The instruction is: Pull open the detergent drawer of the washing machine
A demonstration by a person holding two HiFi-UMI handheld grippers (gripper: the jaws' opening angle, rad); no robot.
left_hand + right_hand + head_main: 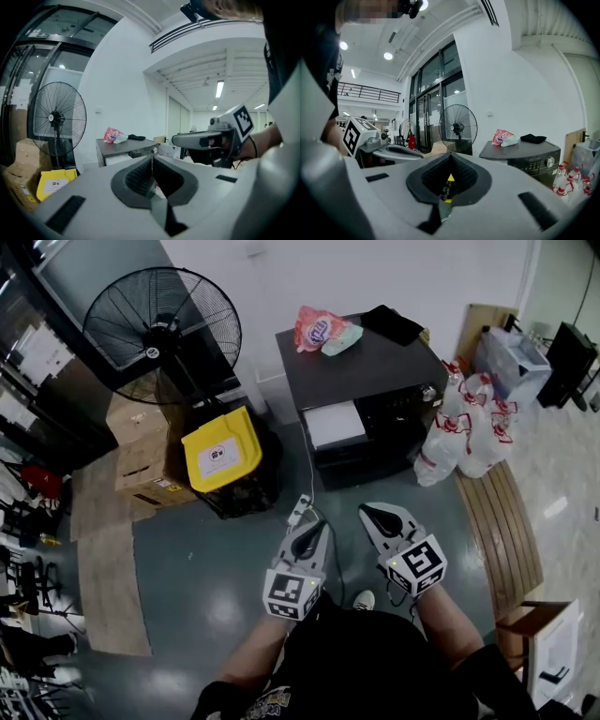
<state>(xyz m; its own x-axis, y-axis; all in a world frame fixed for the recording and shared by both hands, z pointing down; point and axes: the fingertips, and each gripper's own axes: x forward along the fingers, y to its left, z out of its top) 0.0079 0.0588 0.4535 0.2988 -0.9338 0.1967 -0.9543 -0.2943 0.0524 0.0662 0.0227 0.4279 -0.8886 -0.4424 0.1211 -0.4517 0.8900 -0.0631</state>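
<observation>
The 2 tools are pinched shut on nothing: left gripper [314,529] and right gripper [373,516], side by side. At 12 o'clock, well apart, the washing machine [361,362] fronts the person. Its white drawer [335,424] lies crosswise at the front's left end and faces them. The pink packet [317,329] on top and the yellow bin [221,448] at 10 o'clock carry unreadable labels.

Dark washing machine [361,371] stands with its white detergent drawer [335,424] shut, upper left.
</observation>
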